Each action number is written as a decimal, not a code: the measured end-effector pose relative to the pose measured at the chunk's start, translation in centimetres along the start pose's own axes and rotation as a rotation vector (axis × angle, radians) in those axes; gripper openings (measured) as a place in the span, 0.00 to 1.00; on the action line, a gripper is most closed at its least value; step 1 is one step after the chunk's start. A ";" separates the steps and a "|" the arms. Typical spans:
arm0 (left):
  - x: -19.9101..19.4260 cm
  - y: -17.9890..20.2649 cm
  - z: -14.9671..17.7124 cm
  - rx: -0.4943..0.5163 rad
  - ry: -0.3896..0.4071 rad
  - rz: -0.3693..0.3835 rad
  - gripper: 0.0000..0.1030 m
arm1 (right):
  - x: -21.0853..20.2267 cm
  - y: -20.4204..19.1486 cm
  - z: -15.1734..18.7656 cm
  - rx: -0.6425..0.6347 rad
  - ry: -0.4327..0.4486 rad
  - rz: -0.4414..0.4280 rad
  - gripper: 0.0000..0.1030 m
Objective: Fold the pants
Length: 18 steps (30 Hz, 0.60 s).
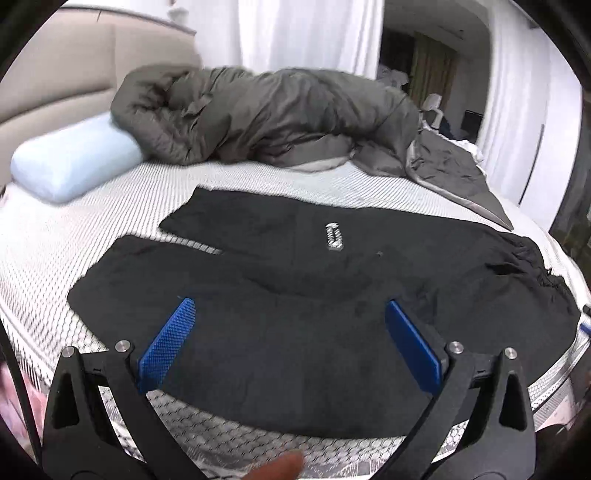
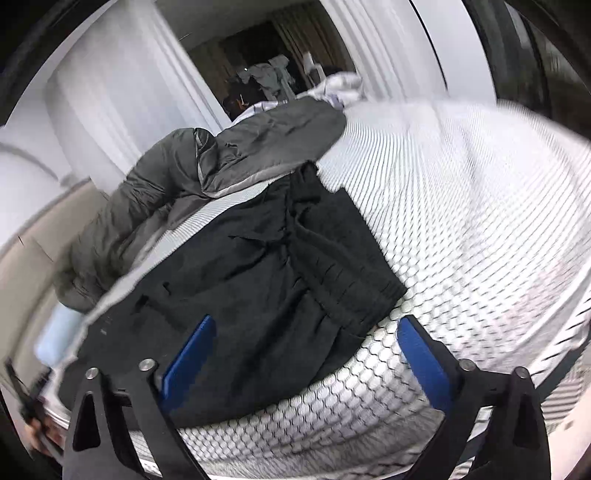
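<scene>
Black pants (image 1: 295, 295) lie spread flat on the white patterned mattress (image 1: 92, 236), legs reaching to the left and the waistband at the right. A small white logo (image 1: 333, 236) shows on the far leg. My left gripper (image 1: 290, 314) is open and empty, its blue pads just above the near leg. In the right wrist view the pants (image 2: 258, 266) show with the ribbed waistband (image 2: 343, 266) nearest. My right gripper (image 2: 306, 332) is open and empty, hovering over the waistband's near corner by the mattress (image 2: 461, 221) edge.
A bunched grey duvet (image 1: 266, 118) lies along the far side of the bed, with a pale blue pillow (image 1: 74, 162) at the left by the beige headboard (image 1: 59, 81). White curtains (image 1: 306, 33) hang behind. The duvet also shows in the right wrist view (image 2: 155, 192).
</scene>
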<state>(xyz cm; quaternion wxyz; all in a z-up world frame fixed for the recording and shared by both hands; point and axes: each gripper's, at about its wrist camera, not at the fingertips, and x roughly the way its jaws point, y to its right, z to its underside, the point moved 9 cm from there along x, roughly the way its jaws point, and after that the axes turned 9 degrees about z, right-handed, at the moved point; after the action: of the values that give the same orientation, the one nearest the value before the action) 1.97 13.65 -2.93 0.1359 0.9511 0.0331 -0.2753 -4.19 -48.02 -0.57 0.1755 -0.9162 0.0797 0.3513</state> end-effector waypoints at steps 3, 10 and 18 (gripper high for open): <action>-0.8 -1.6 -0.3 -0.007 0.019 -0.033 0.99 | 2.4 0.3 -0.4 0.079 -0.054 -0.056 0.66; -2.7 -6.9 0.3 -0.072 0.015 -0.129 0.99 | 0.6 1.0 -0.2 -0.004 -0.021 0.085 0.20; -2.8 -12.5 3.4 -0.189 -0.046 -0.125 0.95 | -1.6 3.6 1.6 0.049 -0.033 0.118 0.45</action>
<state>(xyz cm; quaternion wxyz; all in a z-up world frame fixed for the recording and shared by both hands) -3.91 24.76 -7.21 0.2082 0.9236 0.1149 -0.3009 -7.30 -50.67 -1.60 0.1780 -0.8995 0.1392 0.3740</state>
